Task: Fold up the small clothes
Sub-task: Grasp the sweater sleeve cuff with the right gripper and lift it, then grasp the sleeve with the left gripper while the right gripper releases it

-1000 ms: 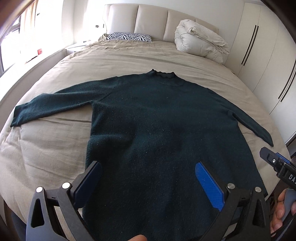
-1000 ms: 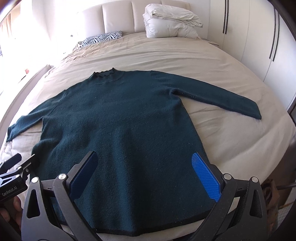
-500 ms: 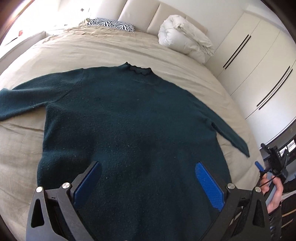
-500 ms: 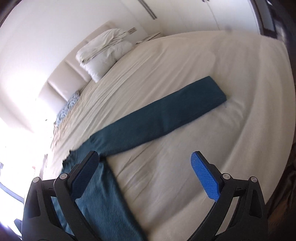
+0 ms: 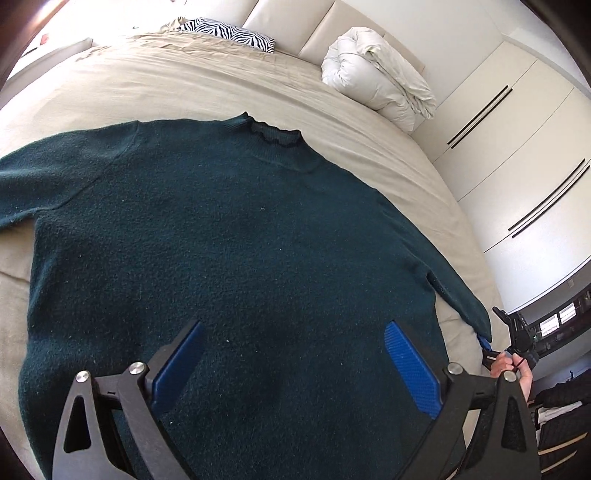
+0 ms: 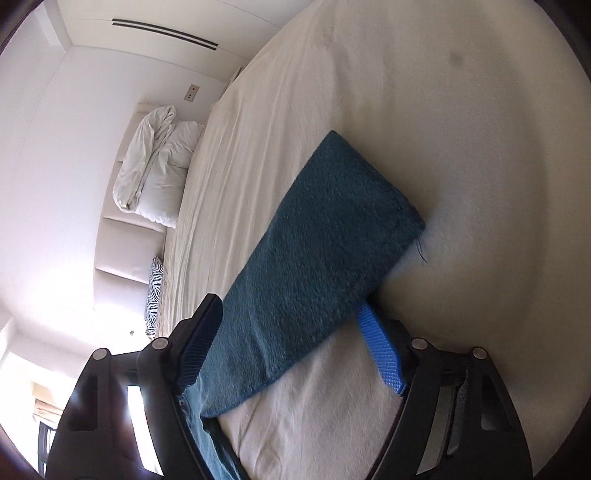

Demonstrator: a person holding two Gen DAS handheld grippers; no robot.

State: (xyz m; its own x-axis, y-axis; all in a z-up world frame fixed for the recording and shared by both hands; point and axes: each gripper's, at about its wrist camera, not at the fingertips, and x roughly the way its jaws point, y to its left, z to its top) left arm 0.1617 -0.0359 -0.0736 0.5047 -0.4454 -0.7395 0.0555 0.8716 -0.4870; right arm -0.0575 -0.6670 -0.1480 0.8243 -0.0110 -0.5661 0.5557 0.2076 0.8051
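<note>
Over the bed [image 5: 110, 85], our left gripper [image 5: 293, 363] hangs with jaws wide, just closing slightly, nothing between them, above the dark green sweater [image 5: 221, 240] lying flat. From the right wrist, our right gripper [image 6: 291, 345] has jaws just closing around the sweater's sleeve [image 6: 317, 258], not yet pressing.

A dark teal-green sweater [image 5: 229, 258] lies on the beige bed [image 5: 177, 85]. At 12 o'clock a black-and-white zebra-striped pillow [image 5: 229, 34]; at 1 o'clock a white duvet [image 5: 376, 85]. Blue pads [image 5: 412, 369] line black jaws.
</note>
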